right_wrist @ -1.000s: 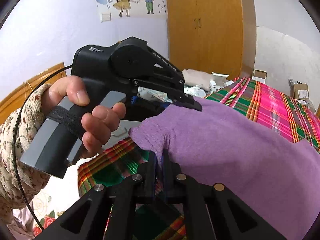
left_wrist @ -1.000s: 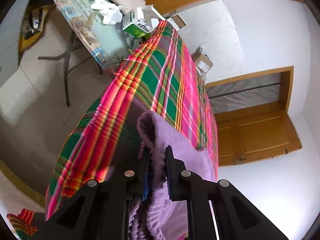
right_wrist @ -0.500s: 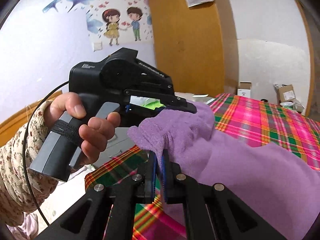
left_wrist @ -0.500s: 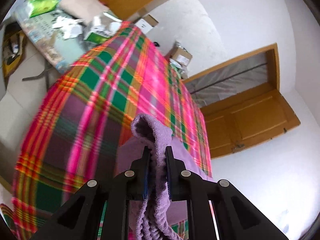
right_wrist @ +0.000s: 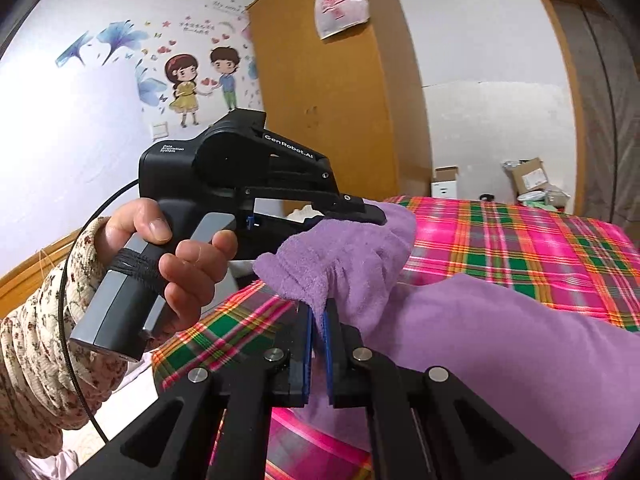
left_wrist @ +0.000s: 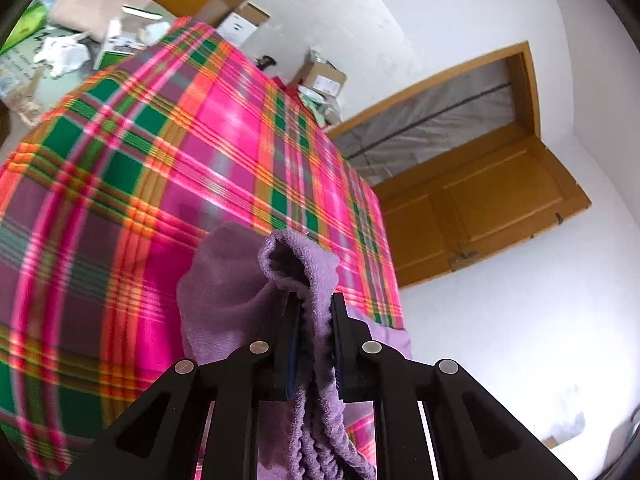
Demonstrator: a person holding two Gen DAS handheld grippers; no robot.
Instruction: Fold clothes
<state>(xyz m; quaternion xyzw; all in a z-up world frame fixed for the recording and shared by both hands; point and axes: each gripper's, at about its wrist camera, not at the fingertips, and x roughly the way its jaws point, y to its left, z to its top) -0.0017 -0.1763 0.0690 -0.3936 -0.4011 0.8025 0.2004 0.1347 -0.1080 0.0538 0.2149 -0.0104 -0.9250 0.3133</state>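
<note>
Both grippers are clamped on the same soft purple fleece garment (right_wrist: pixel 480 344), which is lifted above the bed covered in a pink, green and orange plaid cloth (left_wrist: pixel 168 168).

Left gripper (left_wrist: pixel 314 320): I see the jaws pressed in on a bunched, ribbed edge of the fleece; the fabric stands up in a hollow fold above the fingertips and hangs down between the black fingers (left_wrist: pixel 290 340) toward the lens. Jaws closed on cloth, only the thickness of the fleece between them.

Right gripper (right_wrist: pixel 318 320): blue-padded jaws nearly together, pinching a thin edge of the same garment. From this pinch the fleece rises to the left gripper (right_wrist: pixel 360 216), whose tip is buried in the purple fabric just above. The two grip points are near each other. The rest of the garment spreads to the right and drapes onto the near part of the plaid cloth (right_wrist: pixel 520 240).

A person's hand (right_wrist: pixel 176 264) in a floral-print sleeve (right_wrist: pixel 36 344) holds the left gripper's grey handle, a black cable trailing from it.

Beyond the far edge of the bed: cardboard boxes (left_wrist: pixel 324 76), a wooden wardrobe (right_wrist: pixel 332 92), and a cluttered side table (left_wrist: pixel 64 52) by the bed's far left corner.
</note>
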